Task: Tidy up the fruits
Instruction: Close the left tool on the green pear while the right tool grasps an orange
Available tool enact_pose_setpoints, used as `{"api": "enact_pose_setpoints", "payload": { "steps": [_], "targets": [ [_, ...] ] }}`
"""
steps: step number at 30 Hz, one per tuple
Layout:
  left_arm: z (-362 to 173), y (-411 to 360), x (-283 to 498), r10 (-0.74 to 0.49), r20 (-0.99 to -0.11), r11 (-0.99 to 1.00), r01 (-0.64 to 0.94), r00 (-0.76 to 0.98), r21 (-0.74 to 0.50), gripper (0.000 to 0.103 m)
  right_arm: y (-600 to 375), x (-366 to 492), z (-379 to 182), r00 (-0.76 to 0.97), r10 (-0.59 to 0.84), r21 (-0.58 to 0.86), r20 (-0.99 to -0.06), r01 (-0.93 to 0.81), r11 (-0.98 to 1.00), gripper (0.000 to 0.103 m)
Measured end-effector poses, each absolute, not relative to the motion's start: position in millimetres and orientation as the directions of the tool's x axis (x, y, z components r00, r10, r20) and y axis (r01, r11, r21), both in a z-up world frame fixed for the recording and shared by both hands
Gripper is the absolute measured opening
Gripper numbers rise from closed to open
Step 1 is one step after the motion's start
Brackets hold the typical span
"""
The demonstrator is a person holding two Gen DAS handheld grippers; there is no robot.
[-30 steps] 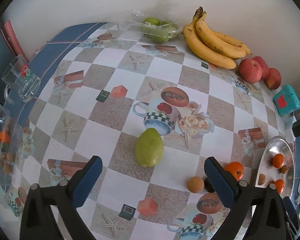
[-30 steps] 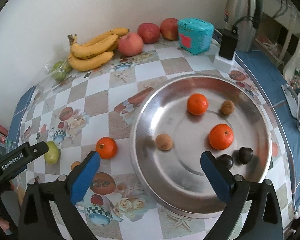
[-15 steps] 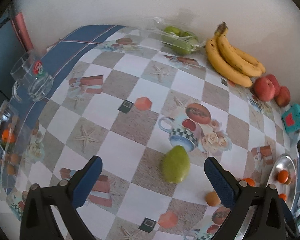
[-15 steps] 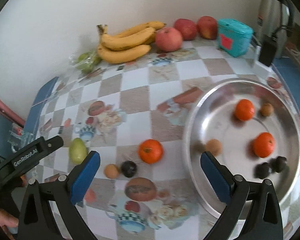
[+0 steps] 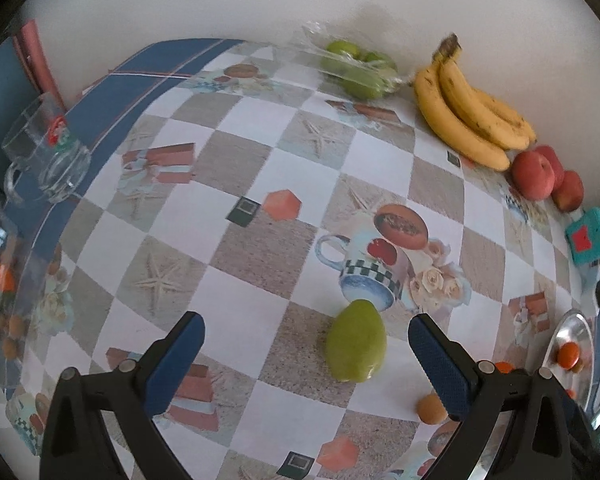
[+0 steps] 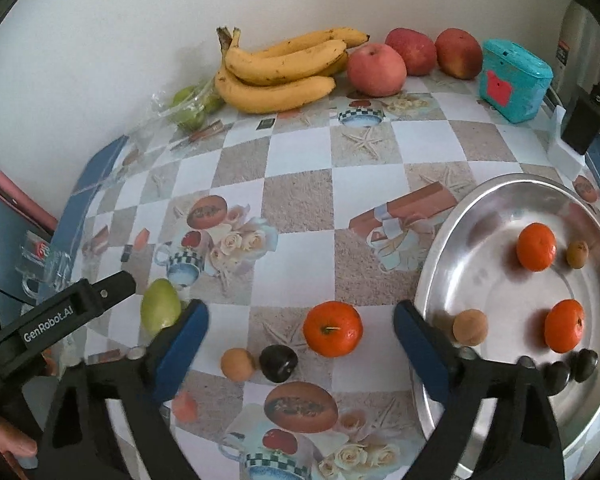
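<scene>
- Steel tray [image 6: 512, 200] right of the right gripper [image 6: 300, 340], holding two tangerines.
- Loose tangerine [image 6: 332, 328] on the tablecloth, dead ahead between the spread jaws, which have just been closing, untouched.
- Left gripper [image 5: 306, 354] spread, empty; pear [image 5: 356, 346] nearer it, long axis pointing away.

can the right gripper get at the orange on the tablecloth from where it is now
Probably yes. The right gripper has just been closing a little but stands open and empty, and the orange lies between its fingers' lines, clear of the steel tray. A dark fruit and a tan one sit close beside it.
</scene>
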State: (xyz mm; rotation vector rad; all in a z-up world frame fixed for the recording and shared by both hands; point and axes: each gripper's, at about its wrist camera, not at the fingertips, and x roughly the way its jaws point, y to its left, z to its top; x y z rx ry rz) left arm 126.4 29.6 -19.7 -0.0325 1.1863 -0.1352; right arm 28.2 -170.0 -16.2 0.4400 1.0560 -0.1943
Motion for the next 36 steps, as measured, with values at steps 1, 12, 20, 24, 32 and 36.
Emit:
{"api": "enact_pose_setpoints", "payload": {
  "steps": [1,12,20,24,32,36],
  "targets": [
    [-22.6,26.5,126.6,-0.121,-0.925,0.991,0.097,0.360,-0.092,0.103,-169.8,29.2,-18.6,0.477,0.050,0.247,-0.877,0.359,0.900,0.087],
    [-43.7,7.8,126.0,-0.097,-0.941,0.988,0.148,0.325,-0.050,0.101,-168.0,33.8,-39.1,0.416,0.004,0.164,-0.909,0.349,0.923,0.069],
    [-51.2,2.3,125.3,-0.081,-0.947,0.985,0.171,0.312,-0.028,0.078,-166.6,36.2,-46.9,0.395,-0.011,0.135,-0.919,0.340,0.931,0.059],
    [-54.7,-2.2,125.4,-0.087,-0.949,0.982,0.185,0.301,-0.032,0.068,-169.1,36.1,-50.7,0.388,-0.007,0.138,-0.922,0.346,0.928,0.051],
    [-50.1,-9.3,122.9,-0.111,-0.947,0.975,0.219,0.302,-0.045,0.042,-170.3,34.1,-49.9,0.392,0.000,0.148,-0.920,0.347,0.926,0.040],
    [-49.4,-10.1,123.6,-0.115,-0.947,0.975,0.214,0.300,-0.050,0.042,-171.2,33.3,-50.0,0.395,0.006,0.157,-0.919,0.350,0.924,0.039]
  ]
}}
